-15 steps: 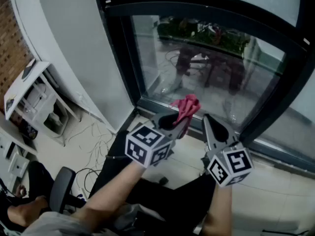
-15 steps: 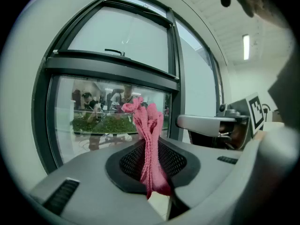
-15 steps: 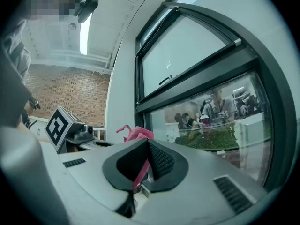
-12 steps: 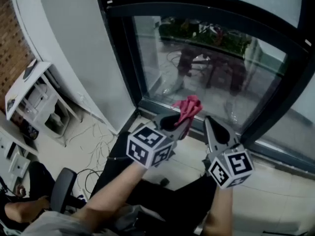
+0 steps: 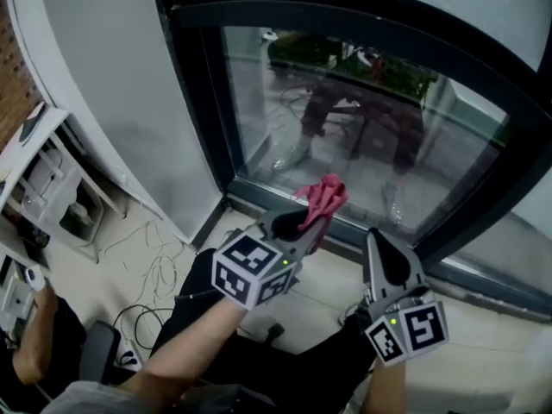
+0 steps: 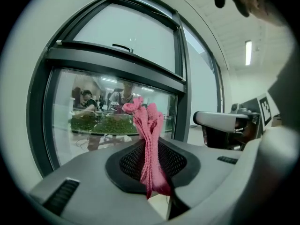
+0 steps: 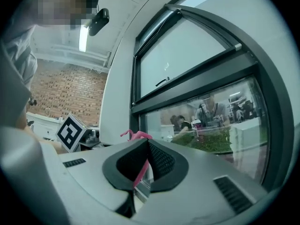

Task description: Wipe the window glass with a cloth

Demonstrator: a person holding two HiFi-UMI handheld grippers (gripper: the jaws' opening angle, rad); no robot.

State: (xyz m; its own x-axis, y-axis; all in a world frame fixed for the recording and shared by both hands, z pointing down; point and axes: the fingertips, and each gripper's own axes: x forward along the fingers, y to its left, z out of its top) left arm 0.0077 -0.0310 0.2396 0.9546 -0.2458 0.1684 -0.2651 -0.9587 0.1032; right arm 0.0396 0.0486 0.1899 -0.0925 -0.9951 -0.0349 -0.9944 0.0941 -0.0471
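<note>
Progress cannot be read from the window glass [image 5: 371,128]: no wiped streak or damp patch shows on it, only reflections. In the judgement of this manual the wiping stroke is not under way, and the whole pane is left to do.

The cloth [image 5: 323,198], pink and bunched, sits low in front of the pane near the bottom frame [image 5: 259,195]. Whether it touches the glass cannot be told.

The left gripper [image 5: 306,227] is clamped on the cloth. In the left gripper view the fabric runs as a pleated strip between the closed pads, and its loose end stands up beyond the tips.

The right gripper [image 5: 379,244] hangs beside it, apart from cloth and glass. Its jaws are pressed together and hold nothing. The pink in its slit is the cloth seen beyond.
</note>
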